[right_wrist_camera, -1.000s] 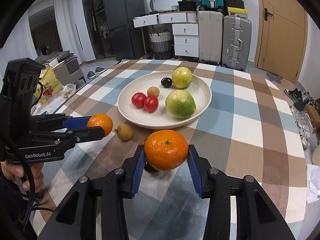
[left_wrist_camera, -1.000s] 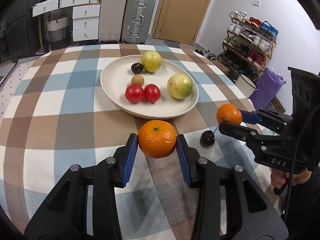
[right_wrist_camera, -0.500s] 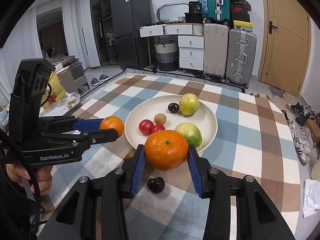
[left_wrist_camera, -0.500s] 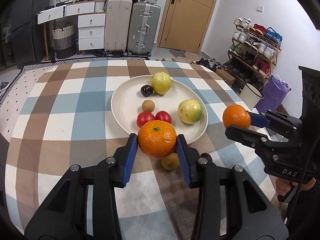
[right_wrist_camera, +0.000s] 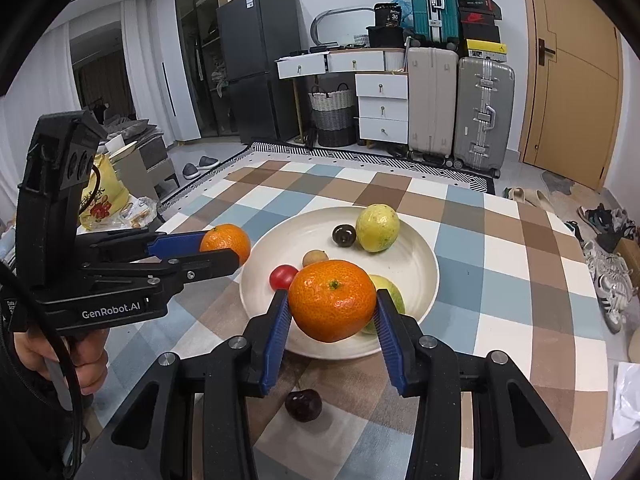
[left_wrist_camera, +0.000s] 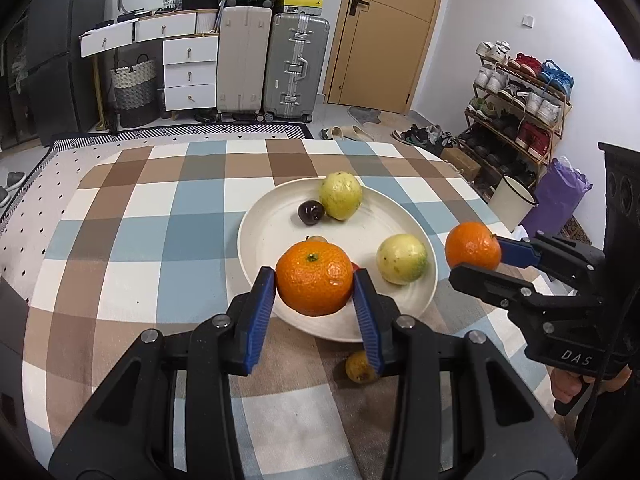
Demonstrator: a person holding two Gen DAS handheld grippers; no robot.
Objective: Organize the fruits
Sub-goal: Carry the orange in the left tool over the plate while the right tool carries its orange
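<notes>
The left claw (left_wrist_camera: 314, 294) grips an orange (left_wrist_camera: 313, 278) above the white plate's (left_wrist_camera: 276, 232) six o'clock rim; the right claw (right_wrist_camera: 332, 316) grips another orange (right_wrist_camera: 332, 300), at three o'clock of the left one.

You've got bright, even indoor light, both views sharp; soft shadows sit on the table (left_wrist_camera: 120, 248), and the fisheye bends the edges into dark corners.
</notes>
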